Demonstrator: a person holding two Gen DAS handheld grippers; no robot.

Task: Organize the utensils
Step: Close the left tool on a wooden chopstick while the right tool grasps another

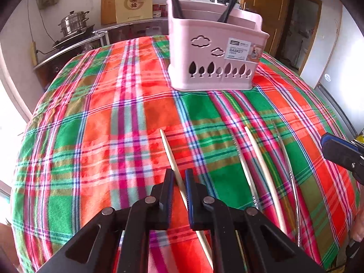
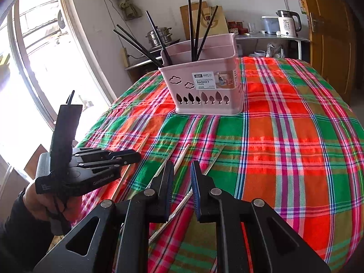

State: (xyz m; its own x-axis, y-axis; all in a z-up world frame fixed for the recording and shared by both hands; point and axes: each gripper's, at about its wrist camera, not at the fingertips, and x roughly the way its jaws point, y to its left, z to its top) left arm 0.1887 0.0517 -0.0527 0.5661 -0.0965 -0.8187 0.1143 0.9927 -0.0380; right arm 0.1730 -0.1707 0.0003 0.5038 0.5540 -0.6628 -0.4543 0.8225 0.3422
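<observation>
The left claw is straddling a pale chopstick on the worktop, fingers spread, not yet pinching. Squeeze evenly before lifting toward the pink basket. The right claw is hovering spread over the metal chopsticks.

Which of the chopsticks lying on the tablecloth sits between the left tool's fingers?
The leftmost pale wooden chopstick, lying apart from the others; the left tool straddles it.

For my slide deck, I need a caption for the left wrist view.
Left gripper open around a pale chopstick on the plaid tablecloth, pink basket beyond.

Bright daylight, window blown out; fisheye edges bent, dark.
</observation>
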